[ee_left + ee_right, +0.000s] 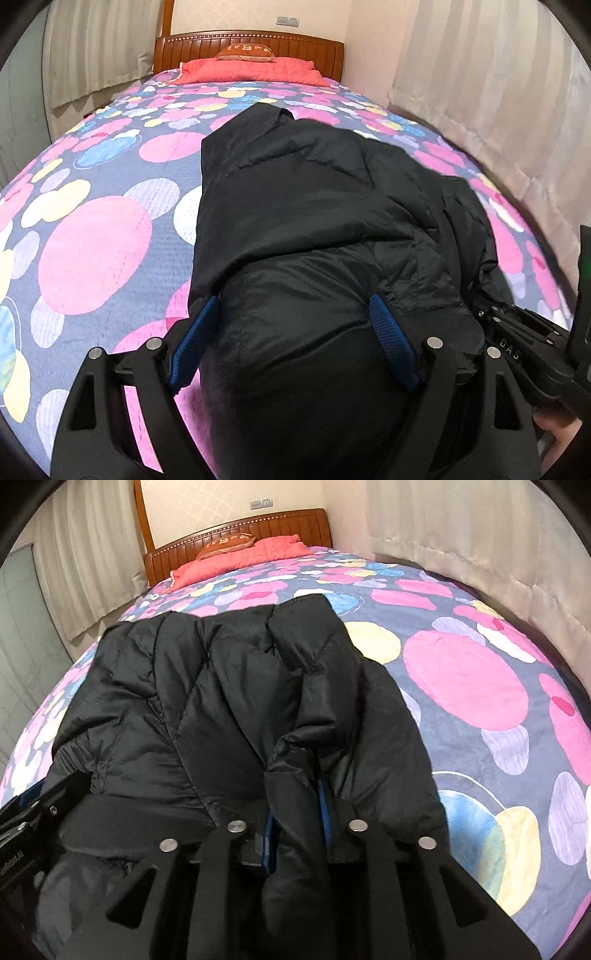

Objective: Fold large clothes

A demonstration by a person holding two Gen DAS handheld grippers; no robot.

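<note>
— On a bed with a circle-print cover (96, 254), a black padded jacket (314, 206) is seen laid lengthwise, its near end gathered up between two hand-held grippers. How far along is the folding judged to be?

— An early or middle stage is suggested. One side of the jacket appears to have been turned over the body, leaving a long, fairly narrow shape, but the far end is still spread flat toward the pink pillow (251, 72) and wooden headboard (247, 42). No compact bundle has been formed yet; folding the length over itself is judged to remain.

— And the grippers?

— The left gripper (295, 328) is held wide, its blue ribbed pads (391, 332) straddling a puffy bulge of the hem; whether the pads press into it cannot be told. The right gripper (295, 812) is nearly closed, a thick ridge of fabric pinched between its fingers.

— What is shown of the material?

— A slick, faintly shiny shell is seen, quilted in diagonal seams and creased into soft, rounded ridges. Slippery, springy handling is to be expected. The cover beneath is matte and lightly textured, printed in pink, yellow and blue circles.
</note>
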